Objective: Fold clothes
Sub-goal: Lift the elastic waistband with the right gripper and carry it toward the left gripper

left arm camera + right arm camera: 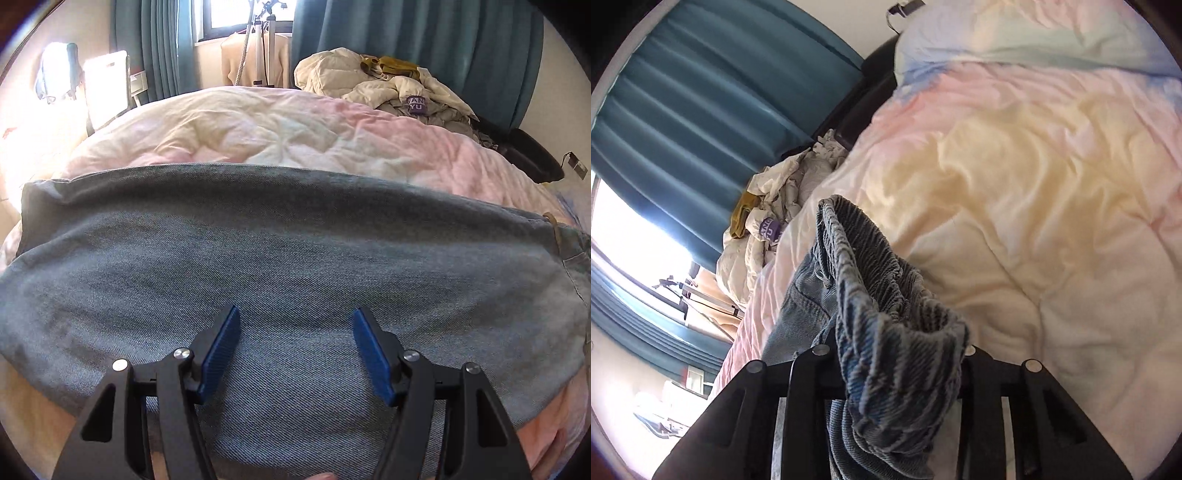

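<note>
Jeans point(280, 258) lie flat on the bed's quilt point(295, 129). In the left wrist view they fill the area directly ahead of and under the left gripper point(295, 321), long axis running crosswise to the fingers, left to right. The far folded edge sits beyond the fingertips, and a pocket or waist detail shows at the right end.

Left gripper: blue pads point(221, 350) spread wide apart, nothing between them. It hovers over or rests on the denim mid-panel; contact can't be confirmed.

Right gripper point(897, 369): a bunched, frayed hem or cuff of the jeans point(886, 314) is wadded right where the fingers meet and drapes over them toward the camera. The fingertips are hidden by the fabric, so closure isn't directly visible. Judging by the way the cloth hangs lifted off the quilt, it is clamped on the denim. The rest of that leg trails down and to the left of the fingers.

Judgement: the right hand has the working end, while the left is nearer the flat body and free. The next move likely turns on carrying the held end across the long axis onto the flat panel, with the left pinning or taking the opposite edge. Risk: the bunched grip lays down wrinkled.

Clutter pile point(388, 81) sits well beyond the fingers at the far side of the bed, not in play.
</note>
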Demonstrator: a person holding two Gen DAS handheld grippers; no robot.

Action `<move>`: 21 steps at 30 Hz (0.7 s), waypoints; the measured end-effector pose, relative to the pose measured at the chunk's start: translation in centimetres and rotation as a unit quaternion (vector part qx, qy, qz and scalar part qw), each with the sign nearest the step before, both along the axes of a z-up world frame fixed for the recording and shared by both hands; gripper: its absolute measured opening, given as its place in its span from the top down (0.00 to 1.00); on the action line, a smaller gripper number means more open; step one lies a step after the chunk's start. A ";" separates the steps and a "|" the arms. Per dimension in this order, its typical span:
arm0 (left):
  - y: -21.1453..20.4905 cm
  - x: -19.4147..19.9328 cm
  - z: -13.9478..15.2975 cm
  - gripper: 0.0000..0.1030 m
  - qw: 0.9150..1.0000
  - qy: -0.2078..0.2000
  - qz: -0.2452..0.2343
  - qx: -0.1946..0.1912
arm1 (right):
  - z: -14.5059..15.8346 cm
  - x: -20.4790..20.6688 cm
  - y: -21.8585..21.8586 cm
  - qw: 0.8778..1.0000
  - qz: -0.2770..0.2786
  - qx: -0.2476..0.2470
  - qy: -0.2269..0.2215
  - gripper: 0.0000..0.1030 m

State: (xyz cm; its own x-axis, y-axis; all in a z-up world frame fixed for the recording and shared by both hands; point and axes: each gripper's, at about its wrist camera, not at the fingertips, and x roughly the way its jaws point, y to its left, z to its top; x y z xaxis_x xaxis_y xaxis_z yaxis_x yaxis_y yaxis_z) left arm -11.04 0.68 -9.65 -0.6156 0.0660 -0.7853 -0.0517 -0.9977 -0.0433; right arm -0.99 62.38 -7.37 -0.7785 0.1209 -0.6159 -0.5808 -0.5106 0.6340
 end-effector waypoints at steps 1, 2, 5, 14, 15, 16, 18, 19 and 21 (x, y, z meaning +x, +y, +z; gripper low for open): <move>0.0 0.1 0.1 0.36 1.000 0.000 -0.002 -0.002 | 1.4 -0.1 -0.5 1.000 0.004 0.016 0.001 0.72; 0.1 0.2 0.1 0.36 1.000 0.000 -0.003 -0.003 | 3.0 -0.3 -1.3 0.999 0.011 0.037 0.000 0.73; 0.1 0.3 0.3 0.36 1.000 0.002 -0.005 -0.007 | 7.6 -1.7 -4.2 0.995 0.030 0.093 0.002 0.73; -1.1 0.9 2.2 0.36 1.000 0.024 -0.001 0.008 | 18.0 -4.5 -14.9 0.976 0.069 0.203 0.037 0.73; -1.4 0.9 2.5 0.36 1.000 0.027 0.000 0.013 | 18.8 -4.6 -16.5 0.971 0.077 0.221 0.040 0.73; -1.7 1.0 2.8 0.36 0.999 0.030 0.002 0.019 | 19.6 -4.6 -18.0 0.966 0.085 0.239 0.042 0.73; -2.3 1.0 3.4 0.36 0.999 0.036 0.007 0.028 | 20.2 -5.0 -21.5 0.954 0.103 0.279 0.044 0.73; -2.6 1.0 3.6 0.36 0.999 0.038 0.010 0.034 | 20.5 -5.2 -23.2 0.947 0.112 0.298 0.045 0.73; -3.2 1.1 4.0 0.36 0.998 0.044 0.016 0.044 | 21.1 -5.7 -26.7 0.931 0.130 0.337 0.047 0.73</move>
